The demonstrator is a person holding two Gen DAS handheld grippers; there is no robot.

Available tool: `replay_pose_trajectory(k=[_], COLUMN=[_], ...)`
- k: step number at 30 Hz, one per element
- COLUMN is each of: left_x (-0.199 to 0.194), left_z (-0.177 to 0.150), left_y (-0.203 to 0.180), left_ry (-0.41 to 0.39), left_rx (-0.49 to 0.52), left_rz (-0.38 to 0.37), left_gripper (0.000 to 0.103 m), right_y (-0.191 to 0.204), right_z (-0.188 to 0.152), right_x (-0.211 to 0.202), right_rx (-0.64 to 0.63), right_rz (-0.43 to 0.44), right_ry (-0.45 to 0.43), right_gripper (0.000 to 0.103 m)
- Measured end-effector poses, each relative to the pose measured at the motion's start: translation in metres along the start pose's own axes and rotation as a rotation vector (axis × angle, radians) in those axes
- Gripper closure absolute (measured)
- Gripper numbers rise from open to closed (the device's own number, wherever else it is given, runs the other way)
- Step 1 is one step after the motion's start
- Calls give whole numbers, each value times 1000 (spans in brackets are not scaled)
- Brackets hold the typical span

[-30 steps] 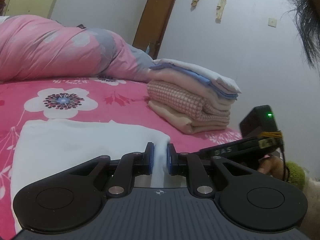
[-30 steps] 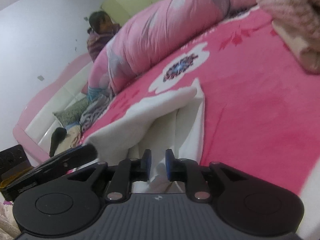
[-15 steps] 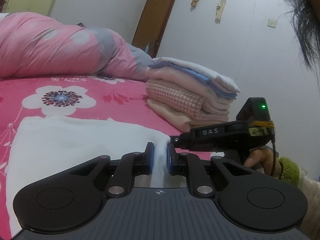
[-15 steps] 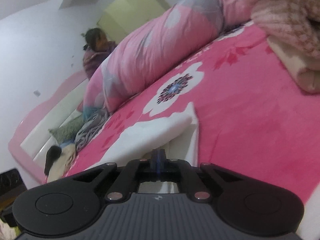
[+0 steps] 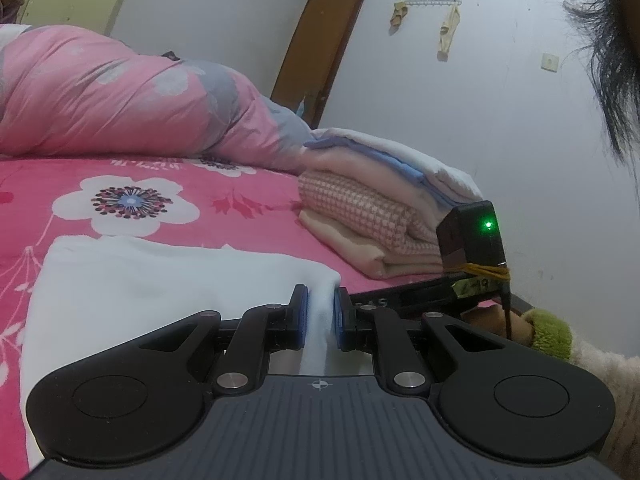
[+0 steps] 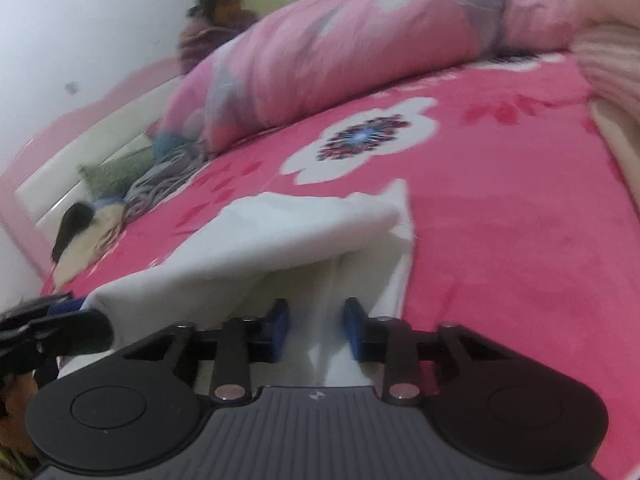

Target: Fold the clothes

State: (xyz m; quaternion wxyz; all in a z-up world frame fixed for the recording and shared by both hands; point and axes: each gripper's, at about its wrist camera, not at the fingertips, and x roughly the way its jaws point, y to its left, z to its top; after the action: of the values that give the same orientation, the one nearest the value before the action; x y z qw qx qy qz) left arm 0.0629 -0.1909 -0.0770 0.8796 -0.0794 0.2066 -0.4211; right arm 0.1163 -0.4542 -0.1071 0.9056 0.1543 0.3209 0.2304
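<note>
Cloth [image 5: 160,280] white, flat on pink bed [image 5: 248,220], running ahead | left tool [image 5: 319,320] pinching its near edge | right tool [image 6: 316,326] spread astride the adjoining raised fold, both equally near

Black two-finger left gripper [image 5: 319,322] with blue pads [image 5: 302,316], silver pivot screws, ribbed grey body with crosshair mark; right gripper [image 6: 316,330] alike, carrying a black box [image 5: 472,236] with green light, yellow bands; fuzzy green cuff [image 5: 550,330], cream sleeve
</note>
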Motion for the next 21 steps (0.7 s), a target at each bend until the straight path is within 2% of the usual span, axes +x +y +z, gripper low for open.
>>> replay_pose_trajectory(k=[1, 6, 10, 12, 17, 21], left_x=[0, 2, 4, 5, 7, 9], left_z=[0, -2, -2, -3, -4, -6], left_y=[0, 0, 0, 0, -1, -2], left_ry=[0, 3, 8, 9, 15, 23], left_rx=[-1, 2, 1, 1, 4, 9], left_rz=[-1, -10, -14, -15, -15, -14], left_gripper=[91, 91, 91, 91, 91, 91], right_y=[1, 1, -15, -17, -31, -35], right_z=[1, 4, 0, -1, -4, -4], right_x=[-3, -15, -11, -12, -3, -3], right_rx=[-2, 0, 94, 102, 171, 208], right_rz=[2, 8, 5, 4, -33, -129], right_ry=[-26, -146, -166, -187, -149, -131], right_gripper=[98, 99, 99, 99, 99, 95])
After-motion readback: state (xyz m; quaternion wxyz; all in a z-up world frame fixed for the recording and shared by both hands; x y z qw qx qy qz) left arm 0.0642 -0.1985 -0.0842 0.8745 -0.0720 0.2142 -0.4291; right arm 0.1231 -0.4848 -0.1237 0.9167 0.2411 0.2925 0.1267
